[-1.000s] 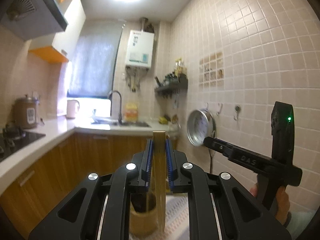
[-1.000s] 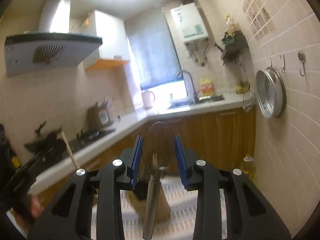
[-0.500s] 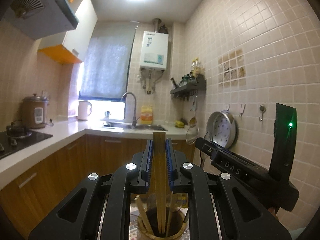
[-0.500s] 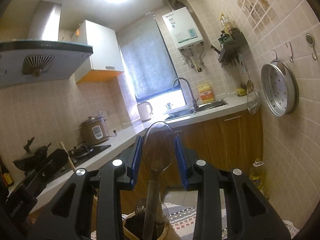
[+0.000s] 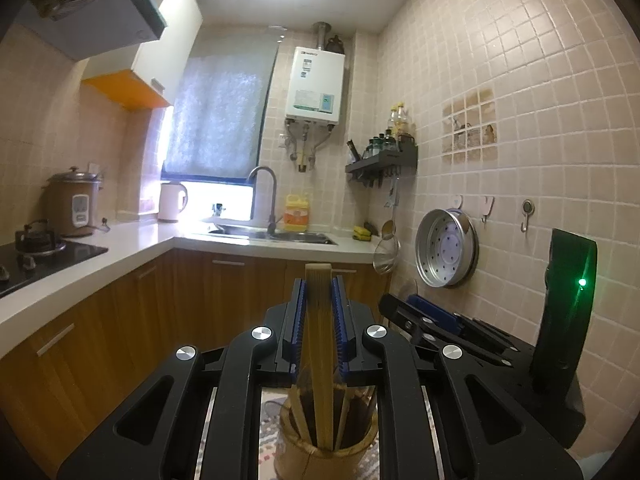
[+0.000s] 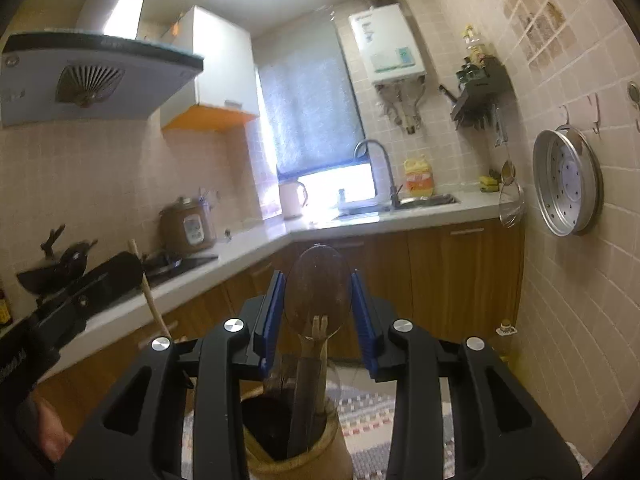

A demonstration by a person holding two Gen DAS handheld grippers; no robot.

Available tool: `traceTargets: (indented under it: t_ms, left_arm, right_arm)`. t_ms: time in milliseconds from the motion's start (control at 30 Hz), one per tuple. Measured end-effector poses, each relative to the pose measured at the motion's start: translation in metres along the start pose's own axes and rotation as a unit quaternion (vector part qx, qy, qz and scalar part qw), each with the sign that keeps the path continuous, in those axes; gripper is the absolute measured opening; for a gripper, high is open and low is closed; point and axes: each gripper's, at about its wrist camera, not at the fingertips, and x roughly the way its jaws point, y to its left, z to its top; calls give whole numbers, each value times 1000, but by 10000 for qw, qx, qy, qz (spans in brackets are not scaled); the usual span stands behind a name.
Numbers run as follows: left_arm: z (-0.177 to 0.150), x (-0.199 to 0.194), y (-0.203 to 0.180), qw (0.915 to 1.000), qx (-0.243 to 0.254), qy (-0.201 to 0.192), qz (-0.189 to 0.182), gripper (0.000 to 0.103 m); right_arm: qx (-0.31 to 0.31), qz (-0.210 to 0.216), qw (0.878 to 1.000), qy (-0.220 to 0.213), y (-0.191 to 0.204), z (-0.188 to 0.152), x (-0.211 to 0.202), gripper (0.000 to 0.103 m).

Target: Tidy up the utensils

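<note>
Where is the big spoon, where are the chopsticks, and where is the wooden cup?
spoon (image 6: 318, 284), right wrist view, on its bowl.
chopsticks (image 5: 319, 320), left wrist view, on the bundle's middle.
wooden cup (image 5: 320, 458), left wrist view, on its front wall.

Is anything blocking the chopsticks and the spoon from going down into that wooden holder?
Nothing visible blocks them. The chopsticks in the left gripper and the spoon in the right gripper already reach into the wooden holder, among other utensils standing there.
</note>
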Motion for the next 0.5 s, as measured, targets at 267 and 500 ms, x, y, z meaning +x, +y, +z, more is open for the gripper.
traceTargets:
  t_ms: [267, 500]
  left_arm:
    - [24, -46, 2, 9993, -222, -260, -136, 41]
    - [48, -98, -15, 9980, -237, -552, -210, 46]
  right_arm:
    - [190, 348, 9990, -190, -2, 24, -54, 72]
    - [-234, 256, 9982, -499, 18, 44, -121, 73]
